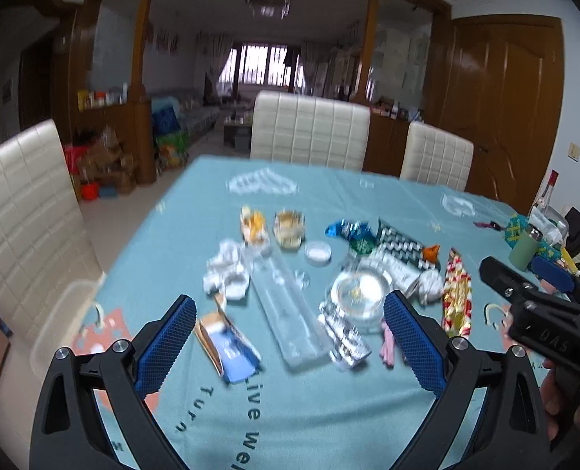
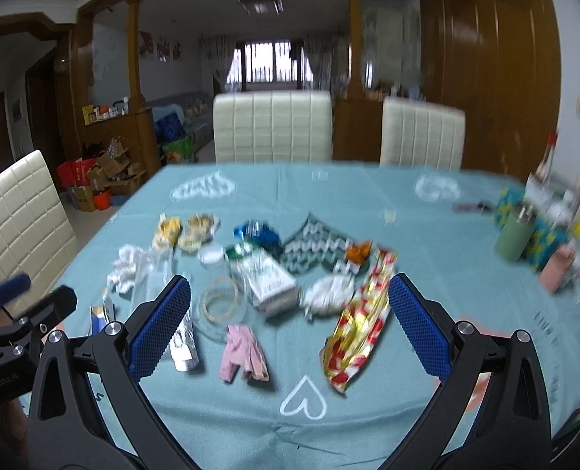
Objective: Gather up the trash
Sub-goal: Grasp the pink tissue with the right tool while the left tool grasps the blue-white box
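We hold both tools above the near edge of the table (image 2: 427, 211), nothing gripped: the left gripper (image 1: 290, 337) has its jaws spread wide, and so does the right gripper (image 2: 290, 317). The trash lies scattered across the middle of the blue cloth, just ahead of both tools.

The main risk we see is grabbing the wrong thing. A glass ashtray (image 1: 360, 293) sits in the thick of the litter, touching wrappers on several sides, and a careless pinch could drag it or tip it off. The green cup (image 2: 513, 239) and the clutter at the far right are well apart, but they are not trash. Thin foil may also slip from the pads.

The litter is light and crumpled: a red and gold wrapper (image 2: 362, 325), a pink scrap (image 2: 243, 352), white crumpled tissue (image 1: 227, 274), a long clear plastic tray (image 1: 290, 313) and a blue packet (image 1: 231, 348). Motion blur makes the smaller pieces hard to name; one may be a blister pack.
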The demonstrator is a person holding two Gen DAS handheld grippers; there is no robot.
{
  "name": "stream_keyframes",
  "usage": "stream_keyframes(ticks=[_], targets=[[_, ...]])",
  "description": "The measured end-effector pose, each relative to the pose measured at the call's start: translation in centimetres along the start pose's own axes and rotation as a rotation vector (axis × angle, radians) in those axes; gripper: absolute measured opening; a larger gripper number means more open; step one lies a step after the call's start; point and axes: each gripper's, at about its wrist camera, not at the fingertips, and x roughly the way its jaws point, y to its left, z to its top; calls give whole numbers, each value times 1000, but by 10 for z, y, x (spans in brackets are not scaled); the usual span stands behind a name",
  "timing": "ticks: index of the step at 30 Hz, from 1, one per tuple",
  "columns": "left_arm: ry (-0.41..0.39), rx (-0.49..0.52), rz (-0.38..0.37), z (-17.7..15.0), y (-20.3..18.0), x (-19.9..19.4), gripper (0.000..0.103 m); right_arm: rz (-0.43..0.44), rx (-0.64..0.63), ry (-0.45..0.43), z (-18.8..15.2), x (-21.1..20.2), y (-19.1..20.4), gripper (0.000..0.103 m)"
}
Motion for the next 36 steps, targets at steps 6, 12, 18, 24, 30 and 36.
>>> stream_keyframes(ticks=[6, 12, 18, 24, 30, 36], targets=[[139, -32, -68, -23, 6, 29, 94, 37, -9, 167, -29, 41, -8, 89], [175, -104, -131, -36, 18, 41, 94, 86, -49, 236, -45, 61, 2, 86], [182, -140, 54, -31, 45, 60, 94, 137, -94, 267, -47, 78, 21, 86], [280, -146, 115, -39, 60, 85, 94, 143, -112, 320, -50, 100, 29, 71], [299, -149, 132, -38, 64, 98, 94, 169, -113, 363, -55, 115, 31, 28], [273, -163, 103, -37, 67, 94, 60, 171, -110, 348, -53, 112, 29, 22]])
